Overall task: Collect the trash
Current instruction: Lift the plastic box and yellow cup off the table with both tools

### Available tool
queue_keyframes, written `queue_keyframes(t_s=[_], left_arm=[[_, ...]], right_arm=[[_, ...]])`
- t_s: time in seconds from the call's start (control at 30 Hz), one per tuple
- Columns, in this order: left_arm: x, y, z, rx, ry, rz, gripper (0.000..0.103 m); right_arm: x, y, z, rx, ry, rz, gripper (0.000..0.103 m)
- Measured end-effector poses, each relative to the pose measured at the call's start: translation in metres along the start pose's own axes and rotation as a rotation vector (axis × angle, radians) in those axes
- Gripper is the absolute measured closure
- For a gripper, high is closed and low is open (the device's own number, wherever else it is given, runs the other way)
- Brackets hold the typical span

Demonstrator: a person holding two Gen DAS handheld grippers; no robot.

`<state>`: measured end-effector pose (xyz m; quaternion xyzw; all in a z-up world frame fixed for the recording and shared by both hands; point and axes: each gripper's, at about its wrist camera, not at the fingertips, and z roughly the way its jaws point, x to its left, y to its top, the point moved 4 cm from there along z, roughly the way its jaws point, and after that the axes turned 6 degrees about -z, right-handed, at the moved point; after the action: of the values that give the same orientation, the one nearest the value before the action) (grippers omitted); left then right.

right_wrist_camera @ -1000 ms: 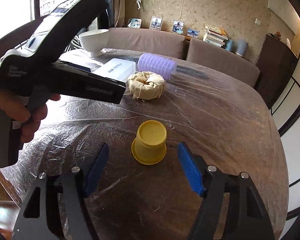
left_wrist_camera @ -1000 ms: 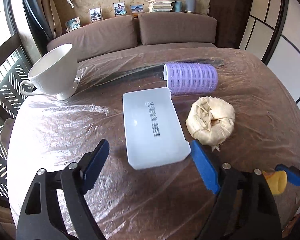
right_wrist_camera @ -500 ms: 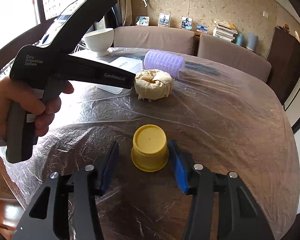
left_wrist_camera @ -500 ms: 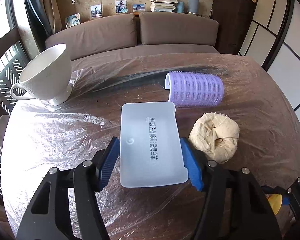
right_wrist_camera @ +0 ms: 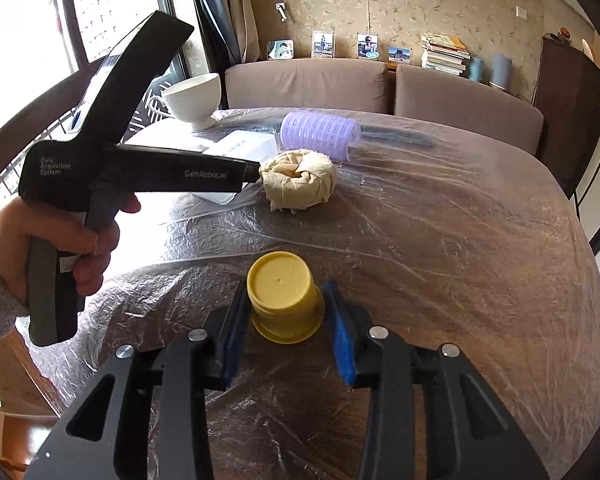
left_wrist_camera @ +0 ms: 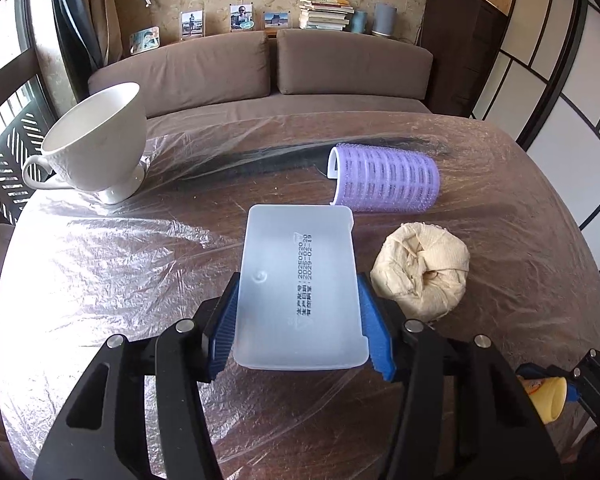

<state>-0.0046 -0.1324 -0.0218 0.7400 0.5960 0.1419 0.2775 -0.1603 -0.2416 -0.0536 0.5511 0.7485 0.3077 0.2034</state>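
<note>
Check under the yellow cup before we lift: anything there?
Cannot tell. The yellow cup sits upside down on the plastic-covered table, gripped by the right gripper. Only its closed base and wall show; the inside is hidden.

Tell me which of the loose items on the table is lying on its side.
The purple hair roller, a ribbed cylinder resting lengthwise on the plastic sheet behind the white tray. The yellow cup stands upside down and the white teacup stands upright.

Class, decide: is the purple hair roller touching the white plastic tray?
Cannot tell. In the left wrist view the purple hair roller meets the white plastic tray at its far corner, but overlap may hide a gap.
</note>
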Motion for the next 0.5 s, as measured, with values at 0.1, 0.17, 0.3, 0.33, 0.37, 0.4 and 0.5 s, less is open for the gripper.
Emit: queue_keyframes(t_s=[0.1, 0.17, 0.3, 0.33, 0.37, 0.4, 0.5], left_arm=[[0.001, -0.003, -0.005, -0.007, 0.004, -0.011, 0.047], [0.002, -0.004, -0.009, -0.010, 0.004, -0.022, 0.047], [0.003, -0.008, -0.017, -0.016, -0.003, -0.035, 0.047], [0.004, -0.010, -0.020, -0.017, -0.004, -0.036, 0.047], [0.004, -0.011, -0.022, -0.018, -0.005, -0.038, 0.047], [0.004, -0.012, -0.023, -0.018, -0.005, -0.040, 0.047], [0.005, -0.016, -0.028, -0.018, -0.007, -0.049, 0.047]], right_arm=[[0.000, 0.002, -0.001, -0.002, 0.005, 0.011, 0.066], [-0.002, 0.004, -0.002, 0.001, 0.008, 0.018, 0.066], [-0.003, 0.004, -0.001, 0.016, 0.005, 0.036, 0.066], [-0.003, 0.004, -0.001, 0.018, 0.005, 0.042, 0.066], [-0.003, 0.005, -0.001, 0.020, 0.003, 0.044, 0.066], [-0.003, 0.005, 0.000, 0.021, 0.000, 0.045, 0.066], [-0.002, 0.005, 0.000, 0.024, -0.007, 0.042, 0.066]])
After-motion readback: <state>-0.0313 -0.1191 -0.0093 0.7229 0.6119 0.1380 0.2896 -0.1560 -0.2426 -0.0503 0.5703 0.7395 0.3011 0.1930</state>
